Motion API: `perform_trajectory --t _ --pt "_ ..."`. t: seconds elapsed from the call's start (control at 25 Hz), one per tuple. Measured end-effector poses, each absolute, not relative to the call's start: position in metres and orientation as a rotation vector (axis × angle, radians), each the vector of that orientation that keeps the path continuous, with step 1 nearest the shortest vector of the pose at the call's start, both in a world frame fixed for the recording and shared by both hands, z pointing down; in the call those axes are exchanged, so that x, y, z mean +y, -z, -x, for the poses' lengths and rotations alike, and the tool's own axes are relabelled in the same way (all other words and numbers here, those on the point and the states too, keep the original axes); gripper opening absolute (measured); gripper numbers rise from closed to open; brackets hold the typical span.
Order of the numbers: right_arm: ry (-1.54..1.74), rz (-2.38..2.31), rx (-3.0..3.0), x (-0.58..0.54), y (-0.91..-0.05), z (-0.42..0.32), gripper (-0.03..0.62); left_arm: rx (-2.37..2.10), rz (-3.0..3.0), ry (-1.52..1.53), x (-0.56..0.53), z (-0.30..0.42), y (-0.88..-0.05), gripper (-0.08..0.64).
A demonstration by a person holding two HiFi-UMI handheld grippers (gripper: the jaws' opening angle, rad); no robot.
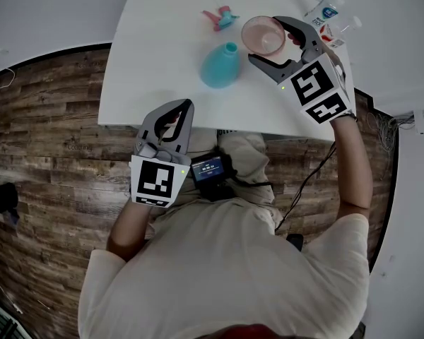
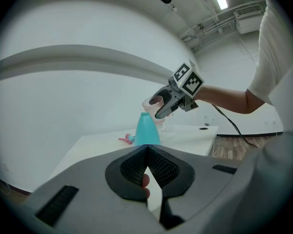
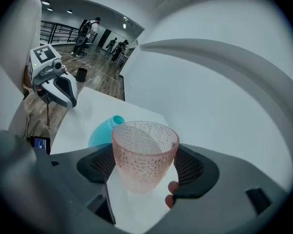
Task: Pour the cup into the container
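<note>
Aloft, right gripper (image 1: 264, 40) around pink cup (image 3: 144, 152).

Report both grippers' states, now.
Left gripper: shut, nothing between its jaws.
Right gripper: shut on the pink cup.

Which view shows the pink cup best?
Right gripper view: the pink cup fills the centre, held by the right gripper, dimpled wall clear. The head view shows mostly its rim from above; the left gripper view shows it small and distant.
</note>
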State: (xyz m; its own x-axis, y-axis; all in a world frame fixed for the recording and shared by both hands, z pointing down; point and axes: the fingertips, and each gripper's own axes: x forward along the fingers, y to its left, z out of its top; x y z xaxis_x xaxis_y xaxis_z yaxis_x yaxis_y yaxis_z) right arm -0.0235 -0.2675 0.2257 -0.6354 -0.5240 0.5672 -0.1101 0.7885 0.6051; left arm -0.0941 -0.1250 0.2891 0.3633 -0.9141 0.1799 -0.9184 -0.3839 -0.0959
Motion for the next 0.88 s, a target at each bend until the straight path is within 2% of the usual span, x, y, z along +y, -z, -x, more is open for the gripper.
perform_trajectory --t 0.88 --pt "0.797 -0.441 -2.092 -0.2657 -0.2247 0.0302 0.373 -1.744 -2.558 -0.317 -0.1218 0.0959 -0.2882 0.009"
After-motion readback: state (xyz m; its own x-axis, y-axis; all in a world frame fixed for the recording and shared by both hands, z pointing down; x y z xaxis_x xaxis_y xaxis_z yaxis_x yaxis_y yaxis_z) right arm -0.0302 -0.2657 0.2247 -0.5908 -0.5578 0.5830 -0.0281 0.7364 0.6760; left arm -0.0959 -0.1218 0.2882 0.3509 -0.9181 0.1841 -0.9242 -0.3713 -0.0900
